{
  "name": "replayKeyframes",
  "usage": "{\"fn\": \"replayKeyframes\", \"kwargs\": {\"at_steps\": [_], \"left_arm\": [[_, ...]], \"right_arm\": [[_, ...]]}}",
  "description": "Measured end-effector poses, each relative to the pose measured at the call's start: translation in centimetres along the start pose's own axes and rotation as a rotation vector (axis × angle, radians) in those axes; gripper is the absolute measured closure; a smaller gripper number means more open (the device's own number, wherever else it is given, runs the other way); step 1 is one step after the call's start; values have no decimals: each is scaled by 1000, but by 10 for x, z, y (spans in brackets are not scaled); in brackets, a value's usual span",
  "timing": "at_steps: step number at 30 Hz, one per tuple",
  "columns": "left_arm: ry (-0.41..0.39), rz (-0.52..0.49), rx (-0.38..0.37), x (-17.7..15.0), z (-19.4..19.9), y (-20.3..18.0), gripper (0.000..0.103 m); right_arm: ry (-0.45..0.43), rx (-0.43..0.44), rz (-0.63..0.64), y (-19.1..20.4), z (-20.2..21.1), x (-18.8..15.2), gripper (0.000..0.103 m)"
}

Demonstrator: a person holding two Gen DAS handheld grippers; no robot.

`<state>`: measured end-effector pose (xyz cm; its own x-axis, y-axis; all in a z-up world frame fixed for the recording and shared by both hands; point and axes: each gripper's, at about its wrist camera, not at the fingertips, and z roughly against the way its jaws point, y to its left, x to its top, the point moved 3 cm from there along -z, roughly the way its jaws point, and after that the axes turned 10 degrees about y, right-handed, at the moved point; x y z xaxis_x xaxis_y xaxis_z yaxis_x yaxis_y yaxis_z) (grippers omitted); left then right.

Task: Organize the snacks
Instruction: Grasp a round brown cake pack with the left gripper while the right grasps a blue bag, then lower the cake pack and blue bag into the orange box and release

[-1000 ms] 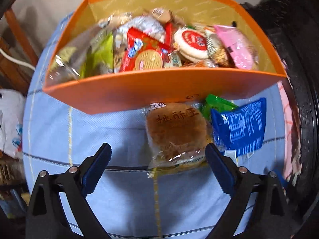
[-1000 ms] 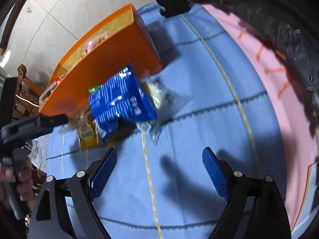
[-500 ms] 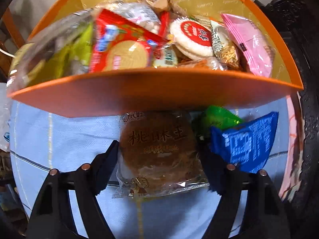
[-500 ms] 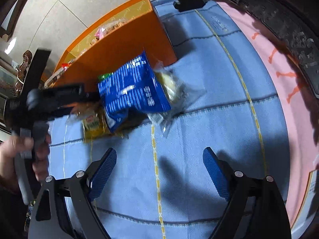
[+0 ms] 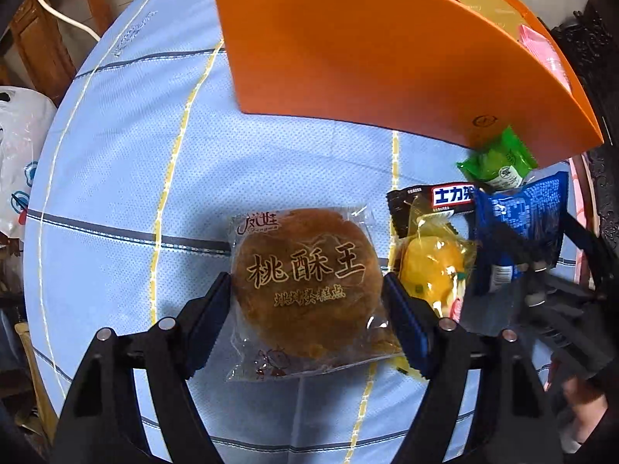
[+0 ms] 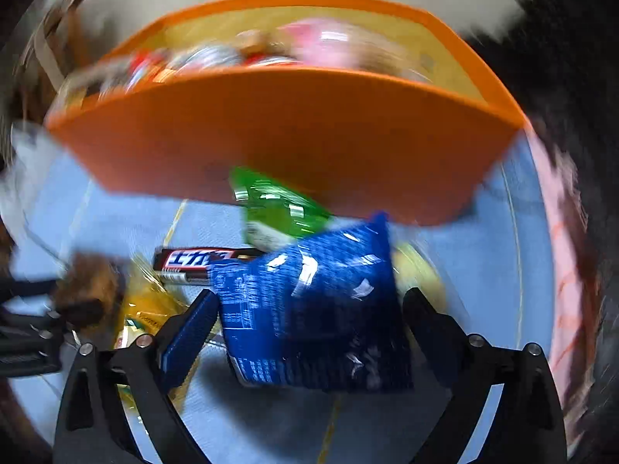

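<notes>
The left gripper [image 5: 307, 301] has its two fingers pressed against the sides of a round brown walnut cookie in clear wrap [image 5: 305, 286]. Its wrapper carries large gold characters 桃酥王, a smaller gold line under them that is too fine to read, and a red logo in the top corner. The cookie rests above the light blue checked tablecloth [image 5: 116, 193], in front of the orange box [image 5: 367, 50].

To the right lies a dark bar [image 5: 433, 199] with a blue and white label reading 士力架, its end cut off by the blue packet [image 5: 522, 216]. On top of the bar is a yellow snack in clear wrap [image 5: 433, 266]; the print is not legible. A green packet [image 5: 497, 162] leans against the box wall.

In the right wrist view everything is blurred. The right gripper [image 6: 309, 321] has its fingers half open around the blue packet [image 6: 309, 309], close on both sides; I cannot tell whether they grip it. White text on the packet is unreadable. Snacks inside the box [image 6: 271, 127] show only as smeared colours.
</notes>
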<state>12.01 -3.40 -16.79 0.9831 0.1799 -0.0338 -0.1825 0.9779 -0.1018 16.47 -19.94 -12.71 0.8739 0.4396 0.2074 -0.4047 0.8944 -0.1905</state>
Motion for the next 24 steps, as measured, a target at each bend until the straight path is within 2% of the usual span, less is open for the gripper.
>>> {"fn": "replayKeyframes", "kwargs": {"at_steps": [1, 3, 5, 9, 11, 15, 17, 20, 24], "left_arm": [[7, 0, 6, -2, -2, 0, 27], [34, 5, 4, -3, -8, 1, 27], [41, 12, -7, -5, -13, 1, 27], [57, 27, -58, -7, -18, 10, 26], [70, 43, -76, -2, -22, 22, 26], [62, 26, -38, -2, -26, 17, 25], [47, 4, 4, -2, -28, 5, 28], [39, -29, -2, -8, -26, 2, 29], [-37, -86, 22, -28, 1, -7, 29]], "right_arm": [[-5, -31, 43, 7, 0, -1, 23], [10, -15, 51, 8, 6, -3, 39], [2, 23, -8, -5, 17, -11, 40], [6, 263, -224, -49, 38, -45, 40], [15, 316, -269, -58, 42, -63, 39], [39, 350, -310, -61, 44, -88, 39], [52, 353, -318, -54, 41, -97, 39], [57, 362, -317, -48, 41, -105, 39], [16, 384, -307, -45, 56, -103, 39]]}}
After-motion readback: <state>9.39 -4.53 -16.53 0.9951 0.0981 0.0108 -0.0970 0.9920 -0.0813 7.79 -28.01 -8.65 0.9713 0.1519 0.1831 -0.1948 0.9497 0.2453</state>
